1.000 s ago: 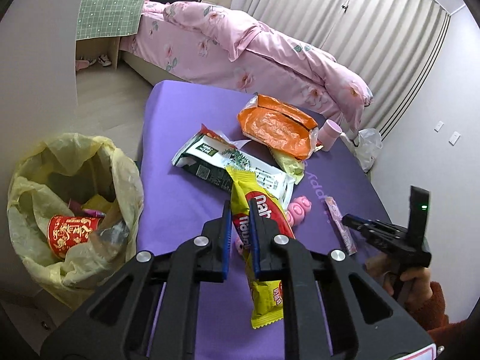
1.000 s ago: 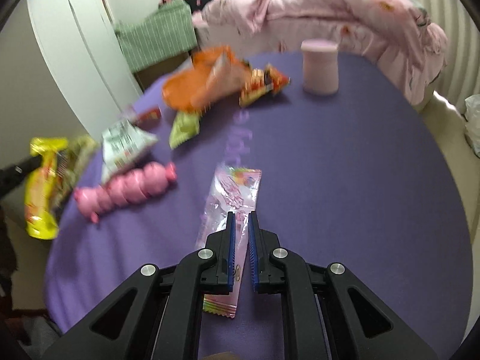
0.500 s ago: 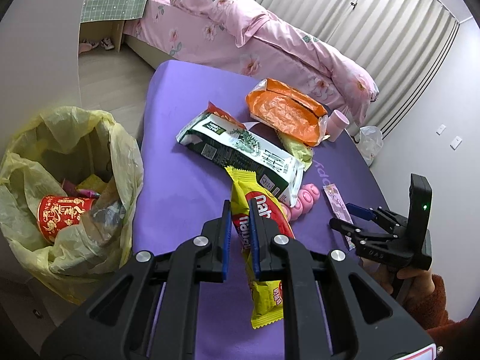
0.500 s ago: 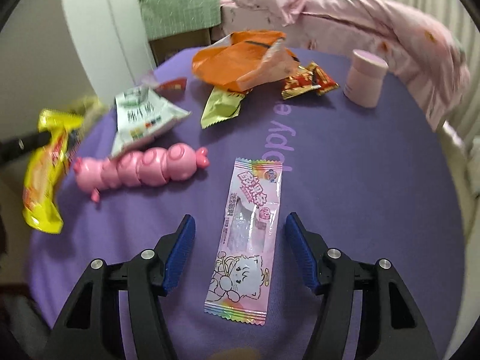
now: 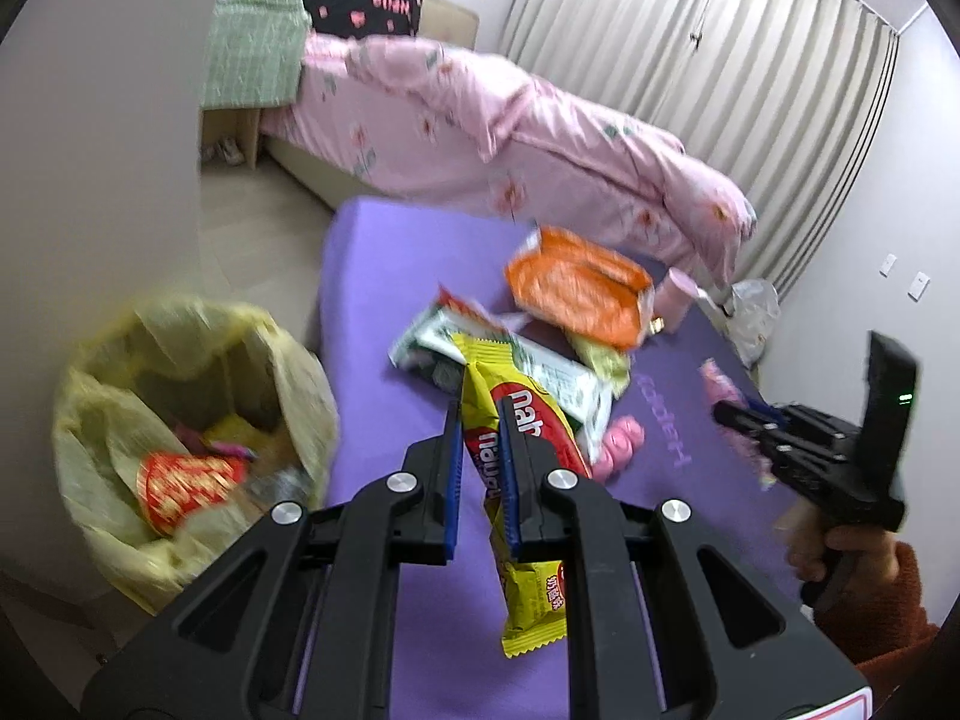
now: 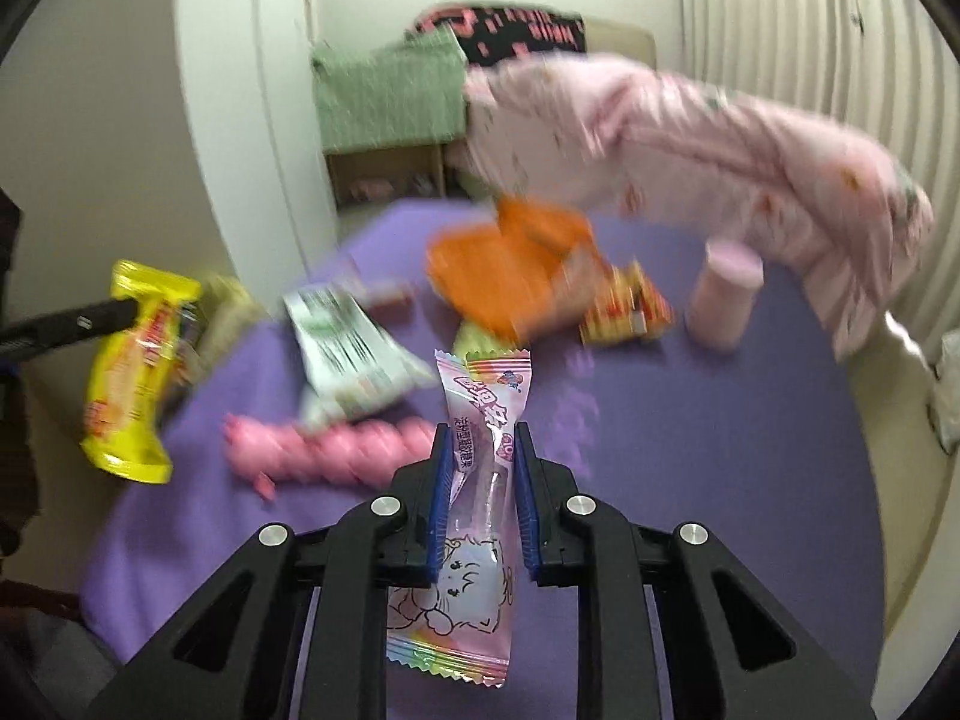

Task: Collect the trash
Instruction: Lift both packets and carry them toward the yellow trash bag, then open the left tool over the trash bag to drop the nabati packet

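Left wrist view: the left gripper [image 5: 482,420] is pinching a yellow snack wrapper [image 5: 522,498], its blue pads pressed on the packet's middle while the lower end hangs free below the jaws. The wrapper is lifted above the purple surface [image 5: 384,276]. At about 9 o'clock from that gripper stands a bin lined with a yellow bag [image 5: 180,420], beside the surface's edge, with a red cup [image 5: 186,480] and other scraps inside. Beyond the gripper, toward 12 o'clock, lie a green-and-white packet [image 5: 540,372] and, farther at 1 o'clock, an orange bag [image 5: 576,288]. A pink segmented toy [image 5: 618,444] lies just right of the held wrapper. At 3 o'clock the right gripper [image 5: 729,417] shows, held by a hand [image 5: 840,546] in a rust-coloured sleeve.

Right wrist view: the right gripper [image 6: 477,438] has just been closing, and a pink candy wrapper [image 6: 480,462] now stands between its pads, pinched at its long edges and raised clear of the surface [image 6: 720,420]. The wrapper runs from 12 o'clock down to 6 o'clock through the jaws. The pink toy [image 6: 336,450] lies at 9 o'clock, just beside the gripper's tip; the green-and-white packet [image 6: 354,348] sits at 11 o'clock, the orange bag [image 6: 504,276] at 12 o'clock, a small red-and-yellow wrapper [image 6: 624,312] and a pink cup [image 6: 723,300] toward 1 o'clock. The view is motion-blurred. A bed with a pink quilt [image 6: 690,138] stands behind the surface.
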`<state>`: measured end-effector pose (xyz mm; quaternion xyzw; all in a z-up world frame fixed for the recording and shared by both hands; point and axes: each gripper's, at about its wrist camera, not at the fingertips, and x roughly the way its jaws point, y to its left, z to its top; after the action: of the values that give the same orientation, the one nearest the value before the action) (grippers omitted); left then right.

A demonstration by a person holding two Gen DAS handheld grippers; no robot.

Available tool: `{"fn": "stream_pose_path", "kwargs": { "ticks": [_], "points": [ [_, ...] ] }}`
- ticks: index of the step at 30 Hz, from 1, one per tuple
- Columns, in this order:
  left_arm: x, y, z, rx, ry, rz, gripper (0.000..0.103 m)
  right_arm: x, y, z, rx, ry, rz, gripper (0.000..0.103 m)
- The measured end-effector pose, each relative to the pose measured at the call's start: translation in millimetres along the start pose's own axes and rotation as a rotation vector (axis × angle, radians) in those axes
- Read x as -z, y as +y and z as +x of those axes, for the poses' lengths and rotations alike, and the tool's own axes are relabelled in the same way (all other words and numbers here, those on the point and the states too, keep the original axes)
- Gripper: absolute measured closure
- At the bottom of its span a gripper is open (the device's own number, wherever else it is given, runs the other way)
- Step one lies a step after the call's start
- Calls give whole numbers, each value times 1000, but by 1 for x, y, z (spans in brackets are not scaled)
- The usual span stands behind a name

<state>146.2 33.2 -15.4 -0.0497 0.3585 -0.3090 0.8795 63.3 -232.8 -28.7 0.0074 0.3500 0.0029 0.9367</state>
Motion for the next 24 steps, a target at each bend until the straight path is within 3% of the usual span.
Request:
{"fn": "stream_pose_path", "kwargs": {
  "ticks": [6, 11, 19, 24],
  "points": [
    [-27, 10, -49, -158, -189, 59, 93, -47, 32, -34, -73, -155, -63, 84],
    [-40, 37, -79, -304, -288, 60, 93, -76, 61, -41, -124, -235, -119, 84],
    [-41, 97, -97, -462, -317, -8, 93, -92, 86, -17, -182, -208, -129, 84],
    [-28, 120, -87, -506, -286, -29, 93, -94, 92, -1, -186, -175, -132, 84]
  ]
}}
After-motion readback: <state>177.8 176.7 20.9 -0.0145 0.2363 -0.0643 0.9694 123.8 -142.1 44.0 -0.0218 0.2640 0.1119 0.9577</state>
